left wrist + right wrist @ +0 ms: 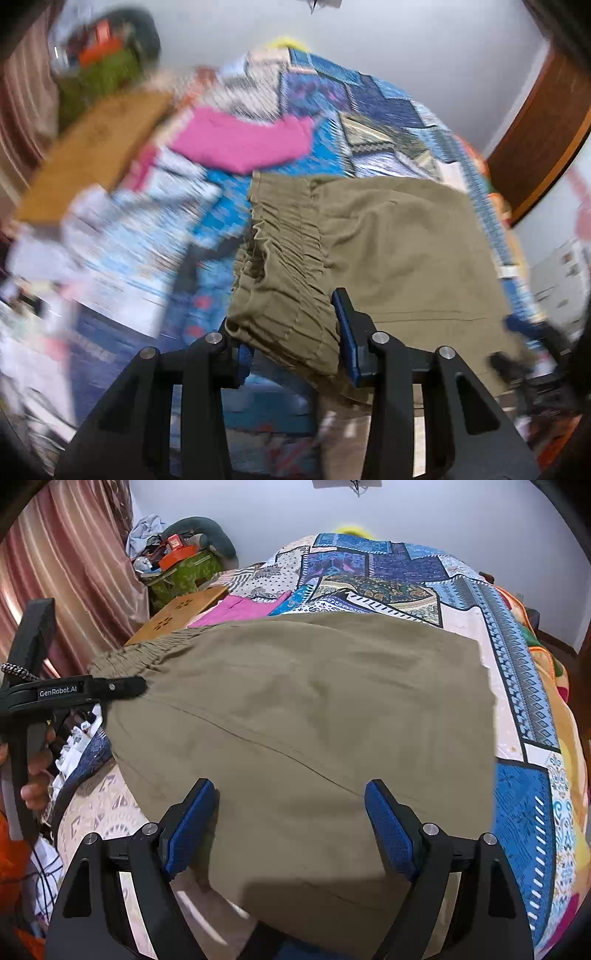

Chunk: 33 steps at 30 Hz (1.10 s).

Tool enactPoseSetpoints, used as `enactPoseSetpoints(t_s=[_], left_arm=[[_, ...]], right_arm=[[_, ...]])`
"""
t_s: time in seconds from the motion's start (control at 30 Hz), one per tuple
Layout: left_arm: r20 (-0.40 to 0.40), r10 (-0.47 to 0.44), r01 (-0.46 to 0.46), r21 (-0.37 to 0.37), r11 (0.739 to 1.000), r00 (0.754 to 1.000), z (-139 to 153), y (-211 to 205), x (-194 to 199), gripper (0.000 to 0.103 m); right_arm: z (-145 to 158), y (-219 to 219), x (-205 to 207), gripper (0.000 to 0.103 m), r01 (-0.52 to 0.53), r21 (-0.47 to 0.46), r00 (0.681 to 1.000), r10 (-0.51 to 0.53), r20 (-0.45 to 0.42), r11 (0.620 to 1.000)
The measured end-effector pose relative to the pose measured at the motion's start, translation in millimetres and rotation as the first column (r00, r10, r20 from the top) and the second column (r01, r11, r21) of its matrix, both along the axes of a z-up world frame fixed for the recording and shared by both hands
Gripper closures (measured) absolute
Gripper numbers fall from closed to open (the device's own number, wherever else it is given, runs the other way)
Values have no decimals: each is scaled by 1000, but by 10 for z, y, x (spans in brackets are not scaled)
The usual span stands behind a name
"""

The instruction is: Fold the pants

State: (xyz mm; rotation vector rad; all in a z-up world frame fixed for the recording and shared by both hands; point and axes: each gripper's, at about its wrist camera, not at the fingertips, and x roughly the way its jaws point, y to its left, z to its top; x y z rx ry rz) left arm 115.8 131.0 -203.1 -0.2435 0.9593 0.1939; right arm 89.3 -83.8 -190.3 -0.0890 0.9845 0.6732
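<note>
Patchwork bedspread [517, 686], "GenRobot.AI" label [58, 693] beside pants [295, 720]

The left gripper [291, 332] fills the bottom of its own view, its black arms rising from the lower edge and its blue pads [345, 332] closed onto the gathered waistband of the pants [388, 240], which bunches between them. In the right wrist view the same gripper enters from the left edge at mid-height, its black tip on the waistband corner; fingers of the person's hand [35, 775] curl around its handle at the far left. The right gripper [290, 823] sits at the bottom centre of its view, pads set wide apart above the cloth, nothing pinched between them.
</note>
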Motion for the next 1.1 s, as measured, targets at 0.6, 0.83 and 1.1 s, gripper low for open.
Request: enactPoseSetpoints(t_s=[0.6, 0.83, 1.1], left_arm=[[122, -40, 8, 254, 967, 992, 706, -131, -114, 72], [197, -219, 174, 225, 959, 955, 1114, -695, 44, 75], [166, -381, 346, 205, 916, 910, 1033, -1430, 259, 75]], right_arm=[[2, -234, -107, 22, 34, 0, 999, -34, 3, 999], [-49, -304, -110, 22, 53, 41, 998, -52, -18, 998], [-75, -364, -153, 22, 100, 92, 994, -96, -44, 991]])
